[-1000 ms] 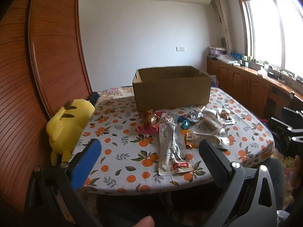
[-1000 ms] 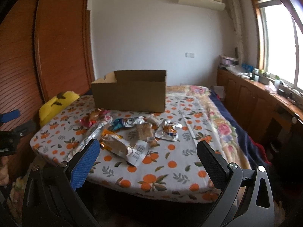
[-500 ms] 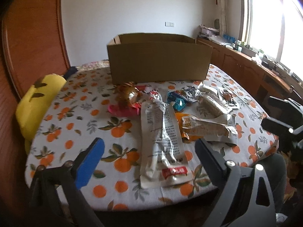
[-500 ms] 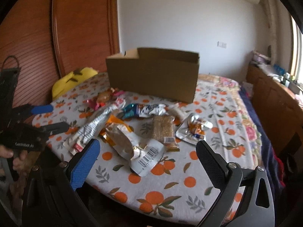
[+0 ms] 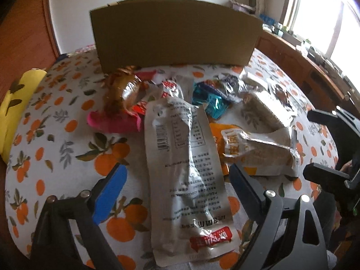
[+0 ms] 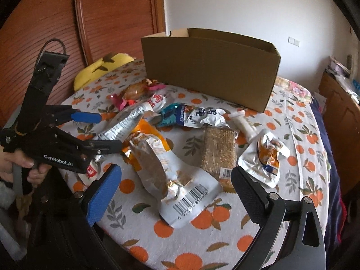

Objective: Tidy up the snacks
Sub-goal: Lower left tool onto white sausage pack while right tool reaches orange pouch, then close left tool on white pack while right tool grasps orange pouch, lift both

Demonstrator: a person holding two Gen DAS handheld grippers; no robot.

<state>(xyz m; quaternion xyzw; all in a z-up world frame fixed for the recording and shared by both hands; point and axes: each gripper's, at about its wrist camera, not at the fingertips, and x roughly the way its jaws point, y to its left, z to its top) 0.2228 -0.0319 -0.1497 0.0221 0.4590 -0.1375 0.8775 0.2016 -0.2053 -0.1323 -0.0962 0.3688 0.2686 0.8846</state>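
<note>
Closing in, the left hand-held gripper (image 5: 177, 186) is straddling the long silvery foil packet (image 5: 186, 175) mid-frame (jaws released, nothing grasped), readying the first pickup.

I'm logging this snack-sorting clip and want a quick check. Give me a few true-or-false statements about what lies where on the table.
1. The cardboard box stands behind the snacks. True.
2. The left gripper is clamped on the long white packet. False: its jaws stand apart on either side of it, not touching.
3. The grain bar lies inside the box. False: it lies on the tablecloth.
4. The right gripper holds nothing. True.
</note>
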